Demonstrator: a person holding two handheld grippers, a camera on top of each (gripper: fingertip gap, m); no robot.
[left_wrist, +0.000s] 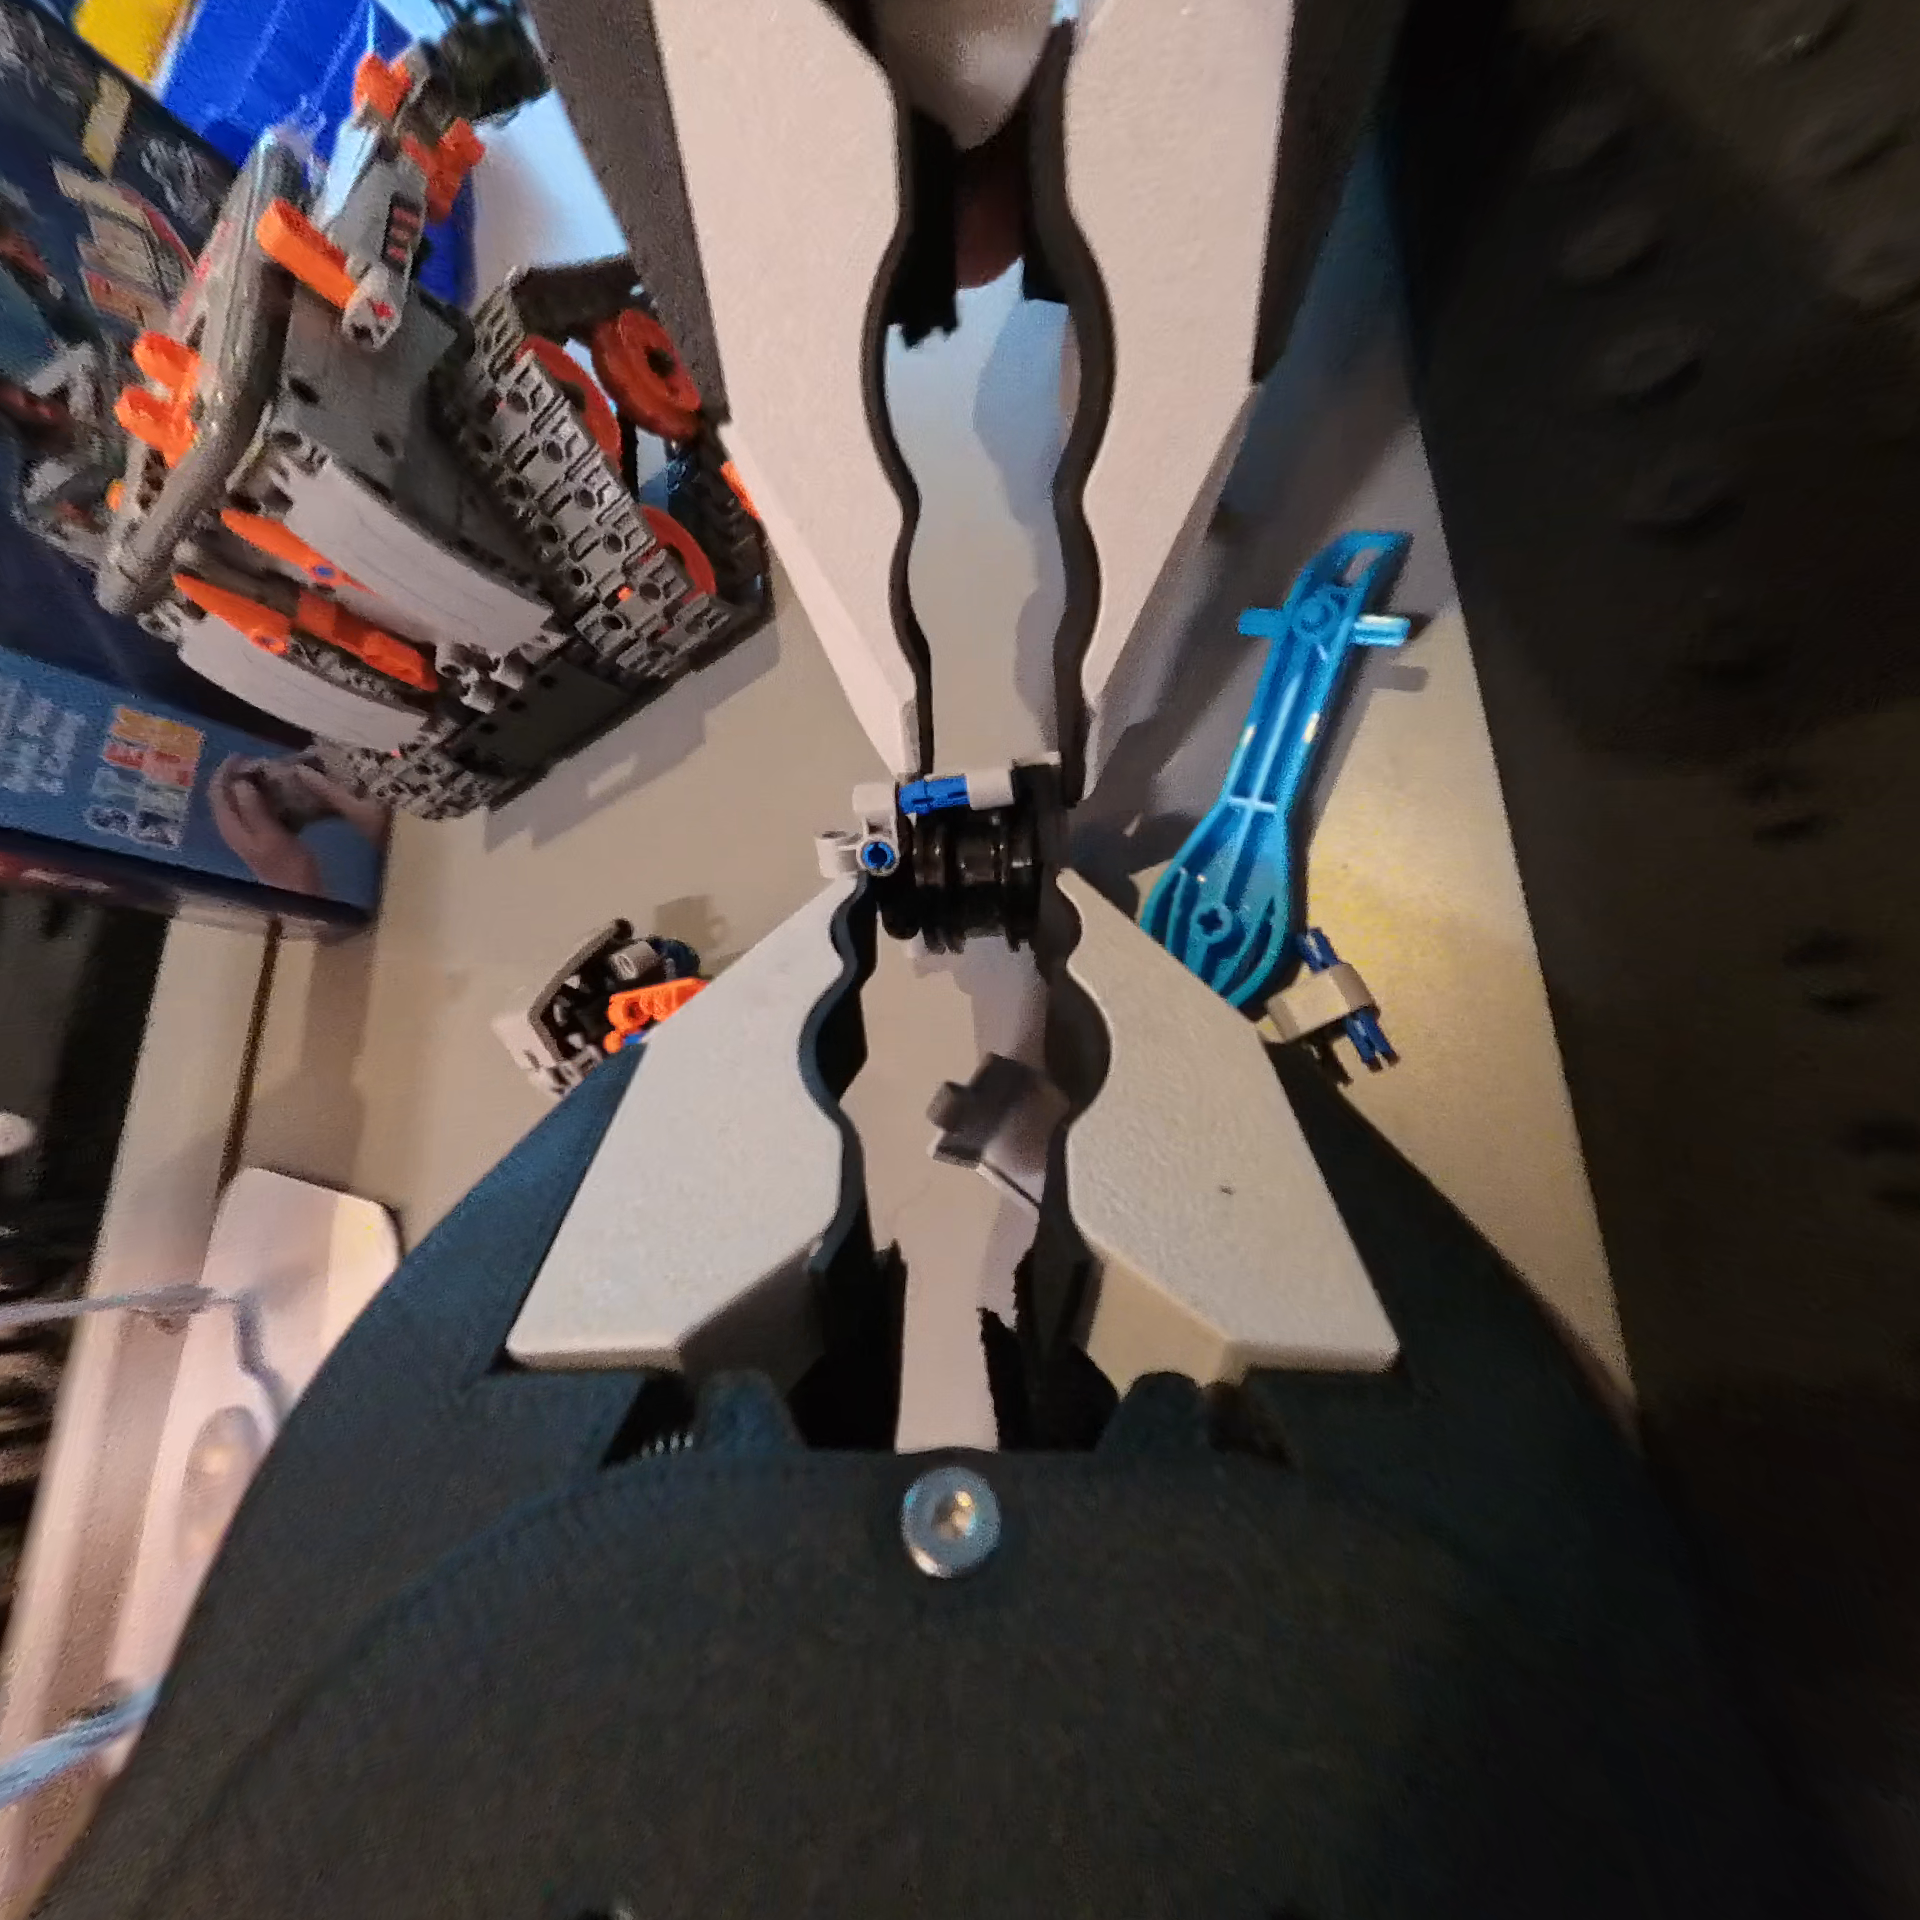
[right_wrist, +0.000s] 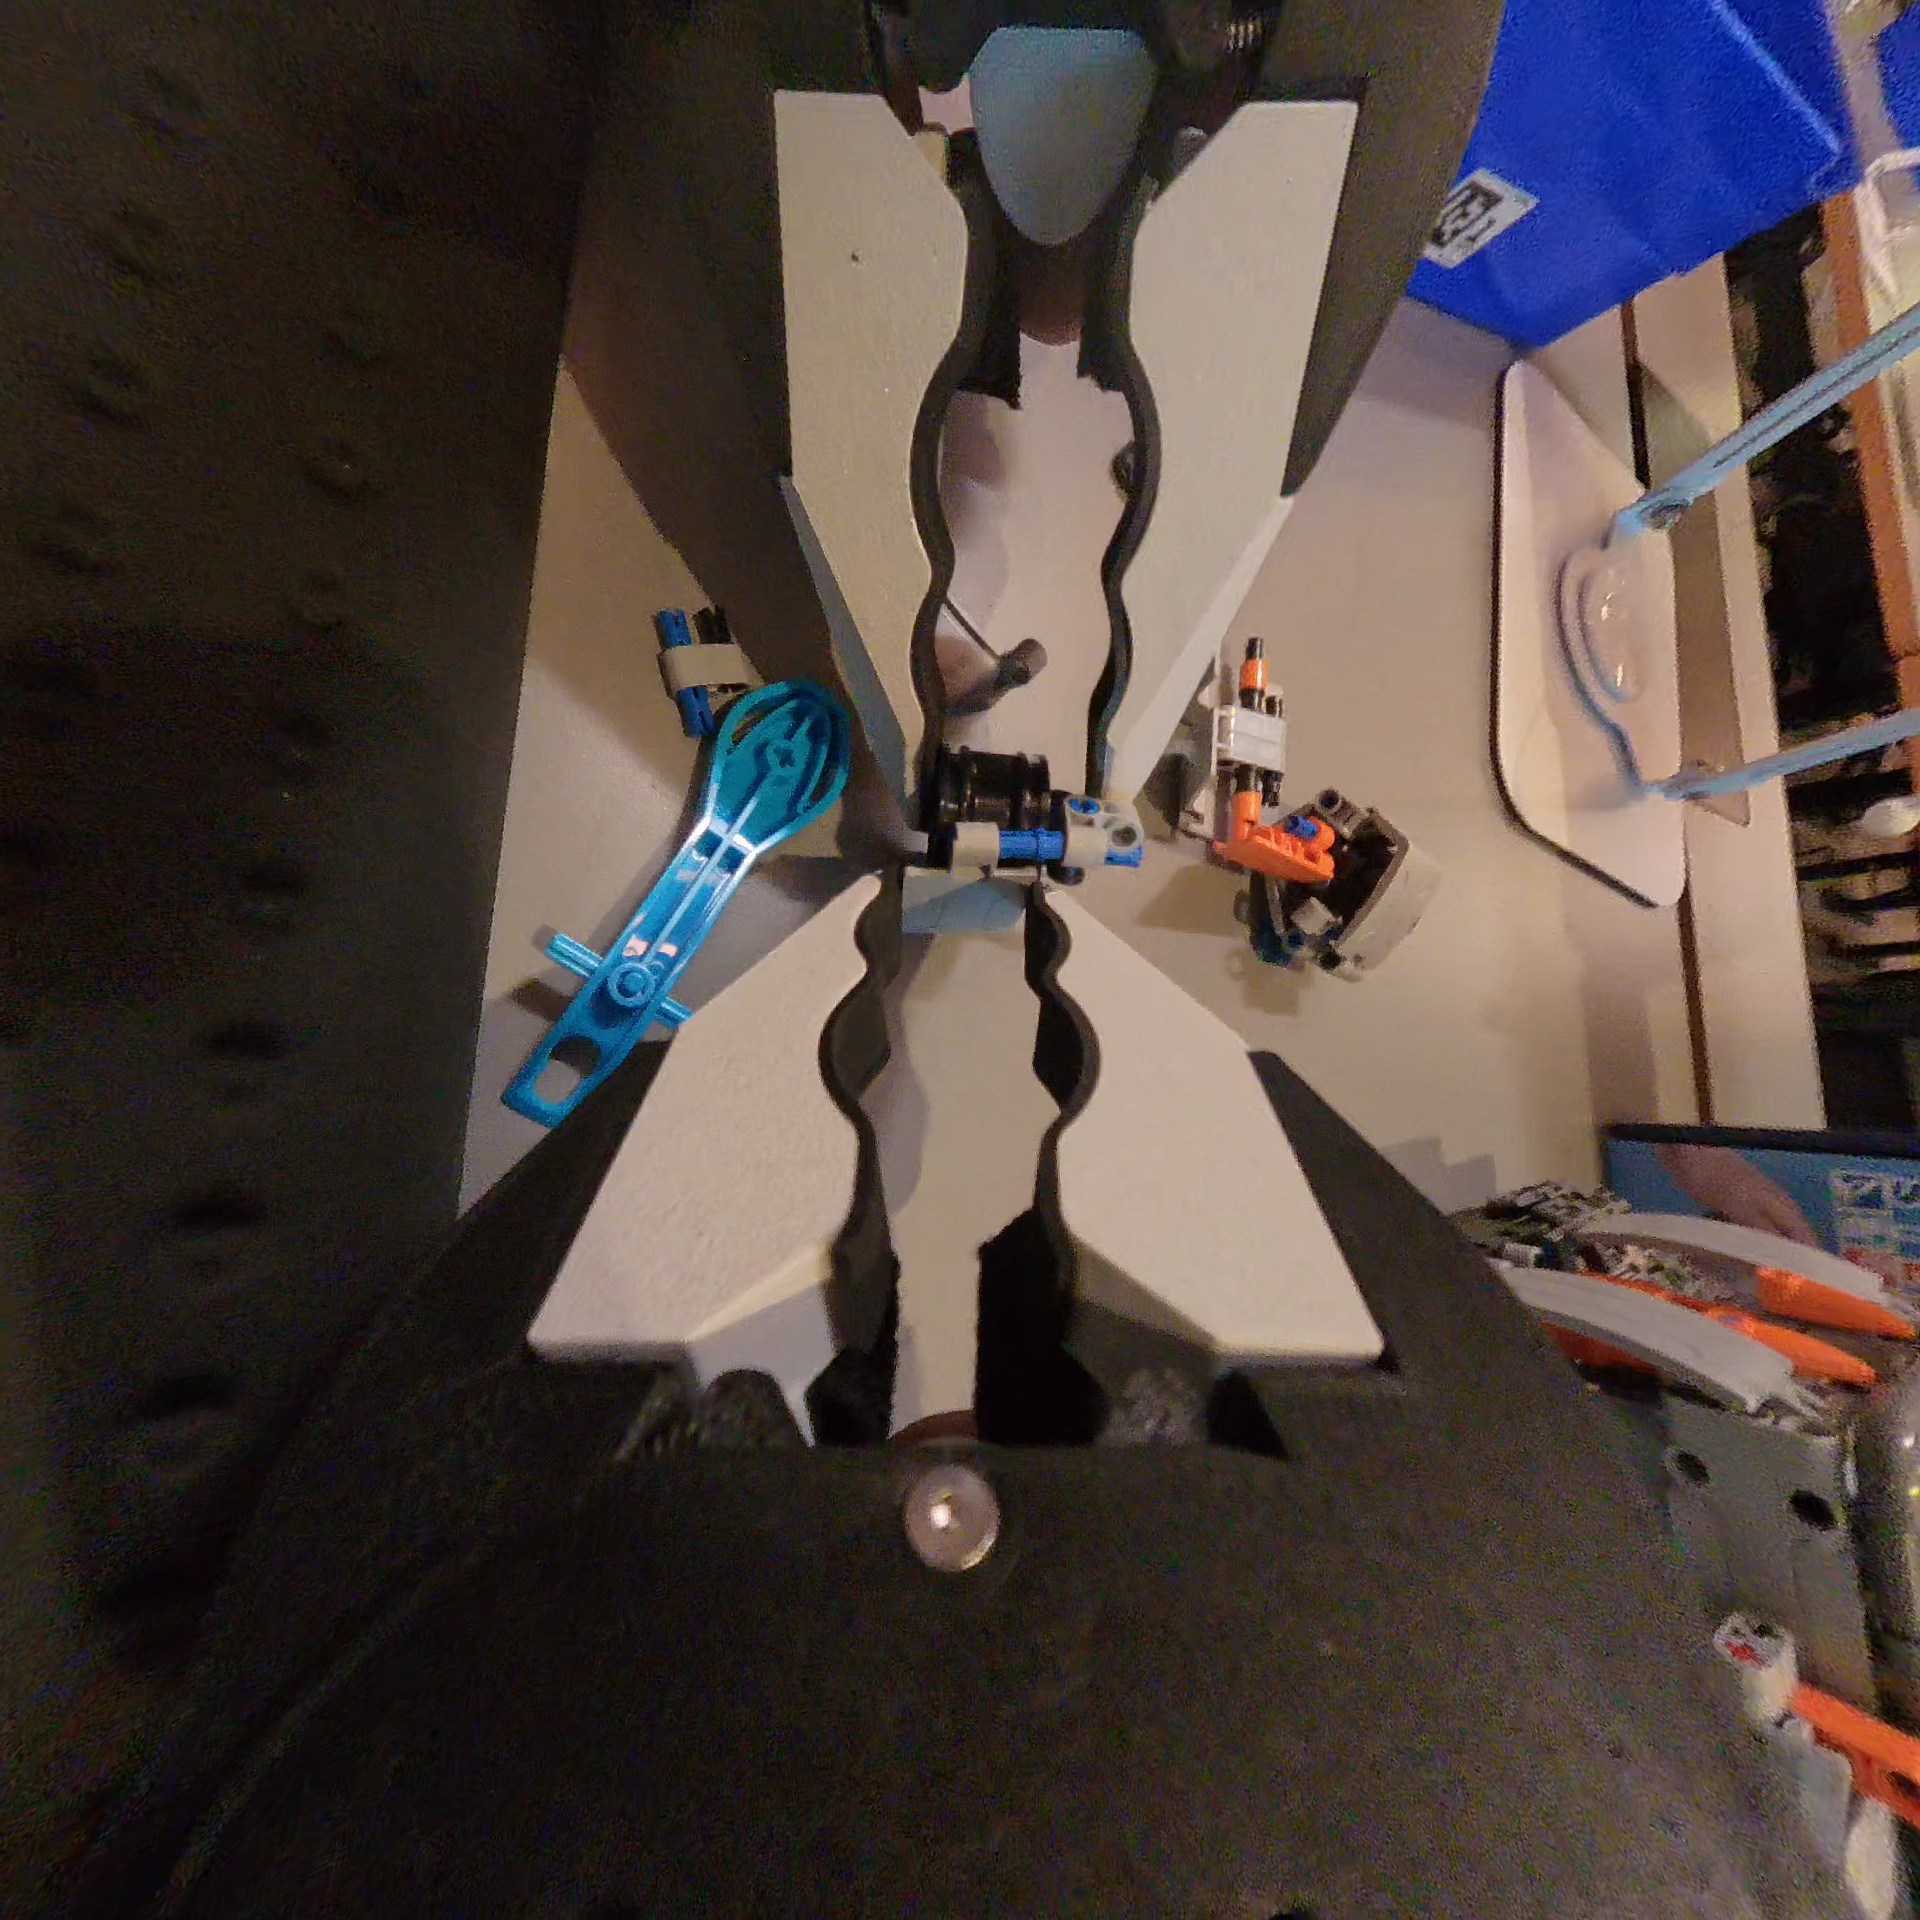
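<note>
left claw (left_wrist: 961, 883) and right claw (right_wrist: 961, 862) met tip to tip over the counter (left_wrist: 665, 790), each closed down to a narrow gap on the same small part: a black pulley wheel (left_wrist: 971, 868) with a grey connector and blue pin (left_wrist: 940, 795) on it. left claw pinched the wheel end; right claw had the grey and blue end, as far as the views show. part sat right between both sets of tips, off the counter.

just right of the left claw lay a translucent blue lever piece (left_wrist: 1273, 790), flat on the counter, with a small grey and blue connector (left_wrist: 1335, 1013) touching its wide end. just left of the left claw, a small grey, black and orange sub-build (left_wrist: 603, 1008). farther left and ahead, a big grey and orange tracked vehicle model (left_wrist: 416, 520), resting on a blue printed box (left_wrist: 156, 790). in the right wrist view a blue bin (right_wrist: 1642, 145) stood ahead-right of the right claw, a white tray (right_wrist: 1590, 644) to its right, well apart. dark blurred mass filled the outer side of each view, cannot tell what.
</note>
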